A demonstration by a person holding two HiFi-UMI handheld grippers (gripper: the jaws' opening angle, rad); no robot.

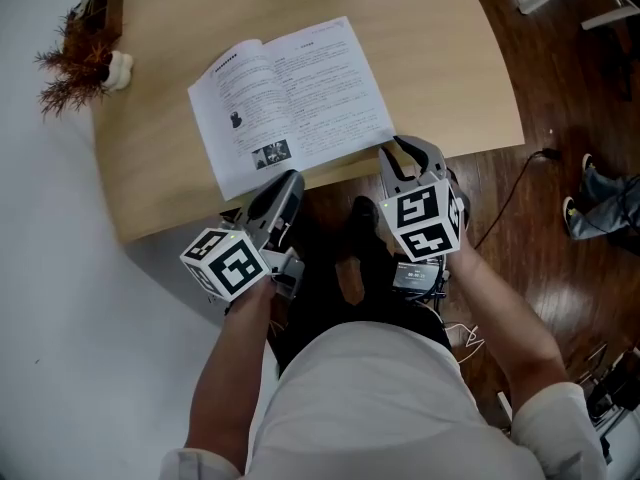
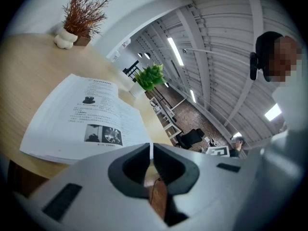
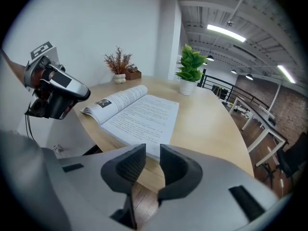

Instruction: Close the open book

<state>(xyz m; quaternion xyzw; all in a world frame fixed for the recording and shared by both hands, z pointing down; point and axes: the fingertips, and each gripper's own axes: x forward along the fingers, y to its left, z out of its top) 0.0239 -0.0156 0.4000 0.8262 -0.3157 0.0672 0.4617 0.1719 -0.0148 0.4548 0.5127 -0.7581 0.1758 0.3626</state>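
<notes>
Open book lies flat near the wooden surface's front edge, spine roughly 12 to 6 o'clock, right gripper at its 5 o'clock corner and left gripper by the near edge.

Left gripper view: fingers nearly touching, empty; book at 10 o'clock.

Right gripper view: fingers narrowly apart, empty; the page corner sits just ahead at 12, so this is probably the nearer hand.

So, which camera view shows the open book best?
The head view: nearly the whole book from above, both pages. The left gripper view shows mostly one page; the right gripper view both, at a slant.
</notes>
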